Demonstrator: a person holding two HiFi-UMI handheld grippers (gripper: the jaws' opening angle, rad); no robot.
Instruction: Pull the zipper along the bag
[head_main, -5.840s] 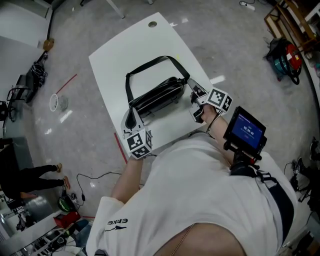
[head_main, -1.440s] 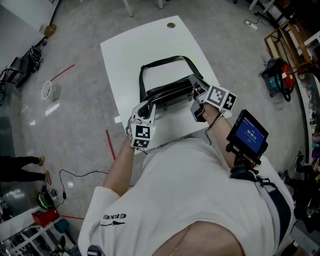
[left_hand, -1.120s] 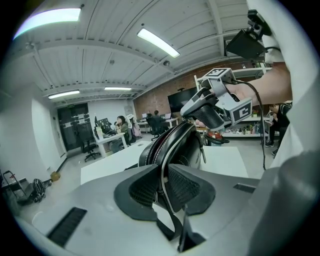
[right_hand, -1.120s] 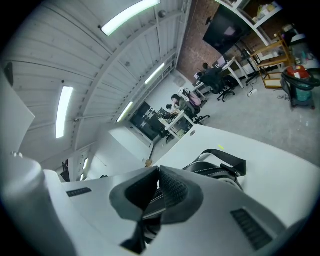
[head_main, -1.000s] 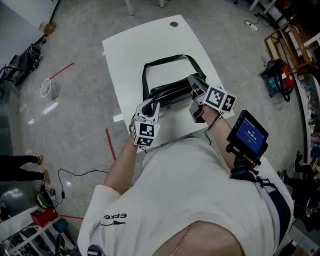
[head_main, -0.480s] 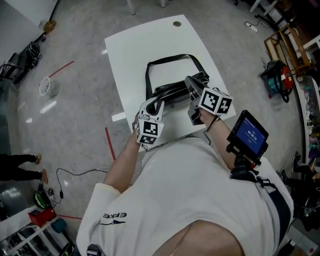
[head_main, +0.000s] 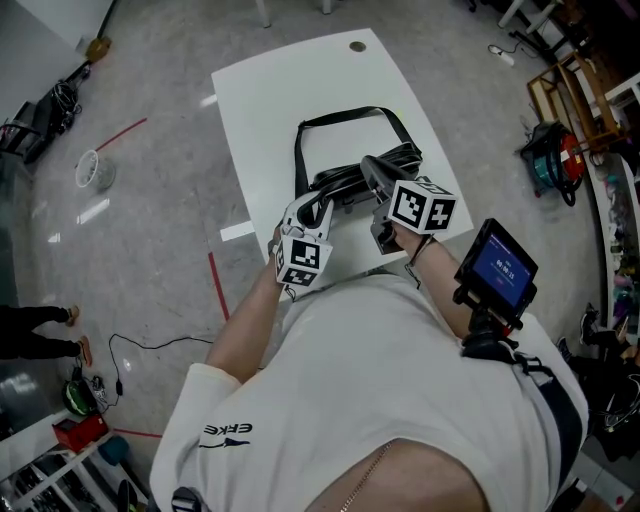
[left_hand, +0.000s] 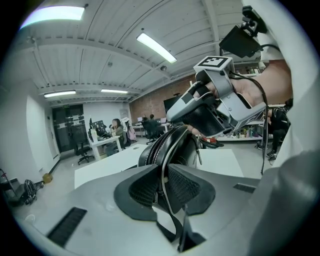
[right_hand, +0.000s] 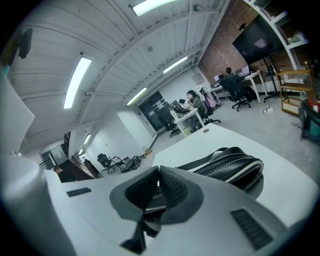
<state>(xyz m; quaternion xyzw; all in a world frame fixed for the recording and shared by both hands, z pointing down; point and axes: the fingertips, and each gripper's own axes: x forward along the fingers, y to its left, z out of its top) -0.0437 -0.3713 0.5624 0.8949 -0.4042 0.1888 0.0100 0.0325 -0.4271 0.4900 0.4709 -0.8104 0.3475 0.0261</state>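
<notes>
One bag (head_main: 345, 180), long axis left-right, strap (head_main: 345, 118) far side.

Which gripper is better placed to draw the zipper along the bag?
Right. The right gripper is shut on what looks like the zipper pull; the left gripper clamps the bag at its end.

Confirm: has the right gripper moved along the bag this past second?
Yes. The right gripper, shut on the zipper pull, has slid left along the bag toward the left gripper, away from the table's right edge.
</notes>
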